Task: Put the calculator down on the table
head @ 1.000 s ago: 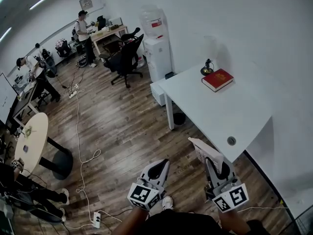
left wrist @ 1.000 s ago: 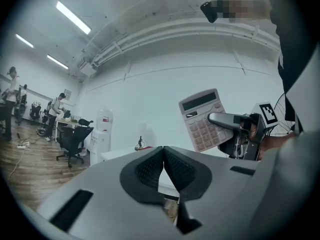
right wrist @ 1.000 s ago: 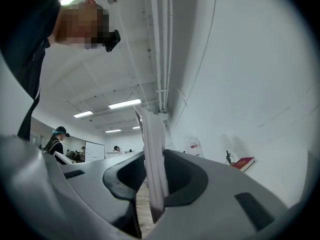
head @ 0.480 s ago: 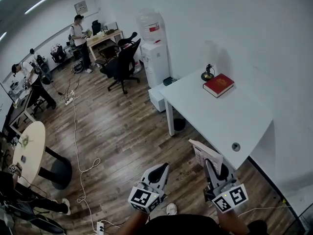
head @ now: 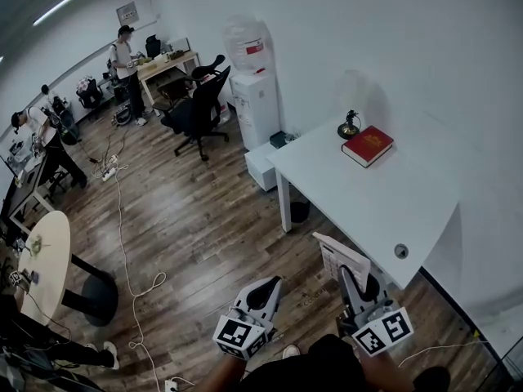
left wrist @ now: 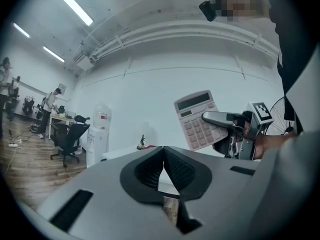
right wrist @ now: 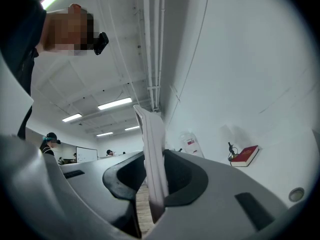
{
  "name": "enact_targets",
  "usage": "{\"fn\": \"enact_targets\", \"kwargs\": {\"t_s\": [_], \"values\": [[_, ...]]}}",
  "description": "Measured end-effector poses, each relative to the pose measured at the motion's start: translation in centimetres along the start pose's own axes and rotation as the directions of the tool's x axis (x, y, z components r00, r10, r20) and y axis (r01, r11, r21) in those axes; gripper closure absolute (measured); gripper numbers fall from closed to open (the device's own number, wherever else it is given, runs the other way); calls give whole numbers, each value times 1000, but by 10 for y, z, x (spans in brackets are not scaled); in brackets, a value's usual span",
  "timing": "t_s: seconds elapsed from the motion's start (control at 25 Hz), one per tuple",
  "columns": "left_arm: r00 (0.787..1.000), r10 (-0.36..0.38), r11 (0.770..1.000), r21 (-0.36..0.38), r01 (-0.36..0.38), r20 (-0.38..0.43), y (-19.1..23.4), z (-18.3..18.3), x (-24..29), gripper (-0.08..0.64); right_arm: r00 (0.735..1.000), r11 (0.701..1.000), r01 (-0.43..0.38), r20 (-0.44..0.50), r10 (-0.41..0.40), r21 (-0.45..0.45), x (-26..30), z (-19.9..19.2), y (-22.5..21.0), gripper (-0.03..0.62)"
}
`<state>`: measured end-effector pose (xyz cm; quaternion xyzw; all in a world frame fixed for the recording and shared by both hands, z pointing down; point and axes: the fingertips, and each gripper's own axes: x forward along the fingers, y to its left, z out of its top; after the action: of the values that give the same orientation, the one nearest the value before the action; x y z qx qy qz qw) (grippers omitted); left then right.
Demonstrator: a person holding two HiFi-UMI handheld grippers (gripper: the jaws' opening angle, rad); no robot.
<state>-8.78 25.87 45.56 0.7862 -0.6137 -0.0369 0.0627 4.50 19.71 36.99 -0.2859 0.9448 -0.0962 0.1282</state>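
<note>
My right gripper [head: 350,278] is shut on a pale pink calculator [head: 338,256], which stands on edge between the jaws [right wrist: 152,154] and sticks up and forward. In the left gripper view the calculator [left wrist: 197,119] shows its keys, with the right gripper's jaw across its lower corner. My left gripper [head: 263,291] is shut with nothing in it, to the left of the right one. Both are held over the wooden floor, short of the near corner of the white table [head: 368,198].
A red book [head: 368,146] and a small dark ornament [head: 350,126] lie at the table's far end; a round grommet [head: 400,251] sits near its front corner. A water dispenser [head: 251,80], black office chairs [head: 196,104], a round table [head: 41,256], floor cables and people stand further off.
Both grippers, with the calculator, have moved forward toward the table; the table, book and grommet have slid down and nearer in the head view. Both grips look unchanged.
</note>
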Motion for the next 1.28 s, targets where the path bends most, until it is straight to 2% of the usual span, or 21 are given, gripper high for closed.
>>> {"fn": "enact_targets", "kwargs": {"t_s": [0.24,0.6,0.84,1.28], "values": [[1000,-12,1000,-4,12,-13,13,4,12,540,1000,1000,7,7,-7,8,22,-2,-6,477],[1000,-10,1000,-8,10,-22,45,-9,44,540,1000,1000,8,-10,-8,23,61,-16,-40,476],[999,1,1000,-13,-2,-53,58,-6,90,540,999,999,-15,-29,16,37,94,-15,-72,476],[998,2,1000,13,-1,-63,75,6,201,541,999,998,-32,-26,34,57,155,3,-168,476]]}}
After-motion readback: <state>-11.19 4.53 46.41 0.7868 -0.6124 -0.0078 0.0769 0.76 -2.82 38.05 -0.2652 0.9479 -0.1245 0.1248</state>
